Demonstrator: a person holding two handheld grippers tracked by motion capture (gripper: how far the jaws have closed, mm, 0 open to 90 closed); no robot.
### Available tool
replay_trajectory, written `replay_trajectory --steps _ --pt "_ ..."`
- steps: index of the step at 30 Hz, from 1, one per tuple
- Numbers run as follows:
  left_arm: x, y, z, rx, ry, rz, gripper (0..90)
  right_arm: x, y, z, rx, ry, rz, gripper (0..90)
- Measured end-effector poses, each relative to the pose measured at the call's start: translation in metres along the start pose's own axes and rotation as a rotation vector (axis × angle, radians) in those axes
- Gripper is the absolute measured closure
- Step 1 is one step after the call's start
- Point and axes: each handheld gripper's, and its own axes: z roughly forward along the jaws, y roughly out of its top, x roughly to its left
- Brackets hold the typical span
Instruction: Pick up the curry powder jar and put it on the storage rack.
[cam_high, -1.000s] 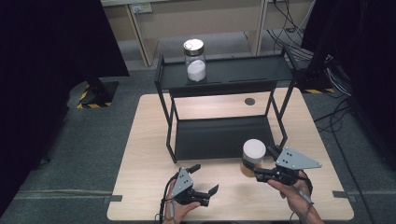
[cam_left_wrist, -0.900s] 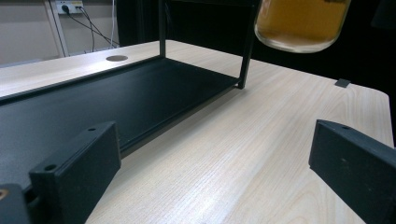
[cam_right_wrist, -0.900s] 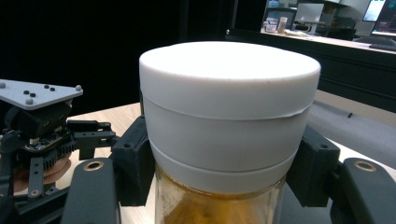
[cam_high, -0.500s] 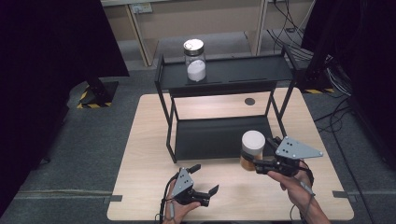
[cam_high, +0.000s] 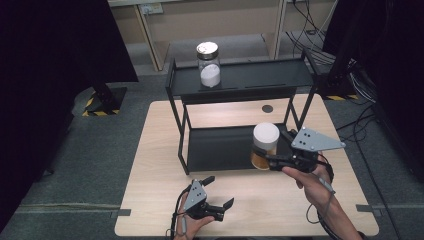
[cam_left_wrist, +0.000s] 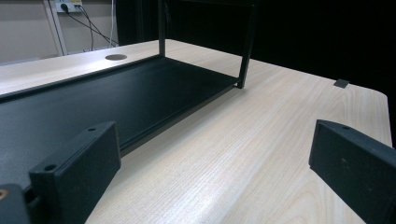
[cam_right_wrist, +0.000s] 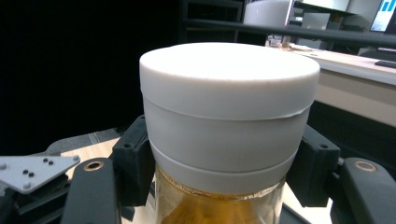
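A jar with a white lid and amber contents hangs above the front of the rack's lower shelf, with my right gripper shut on its body. In the right gripper view the white-lidded jar sits close, and both black pads press its sides just under the lid. My left gripper rests low near the table's front edge, open and holding nothing; its jaws stand wide apart in the left gripper view. A second glass jar with white powder stands on the rack's top shelf.
The black two-tier rack stands on the light wooden table, its posts framing the lower shelf. A round cable hole lies behind the rack. Cables and dark equipment lie on the floor at the right.
My right gripper has risen with the white-lidded jar, lifting it off the table and toward the rack. The left gripper has stayed where it was.
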Motion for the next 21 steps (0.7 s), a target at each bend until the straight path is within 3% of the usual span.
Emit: replay_trajectory --steps 21 --pt "0.002 -0.001 0.001 0.006 0.007 -0.018 1.5 -0.013 0.043 0.006 0.000 0.005 -0.008 35.3"
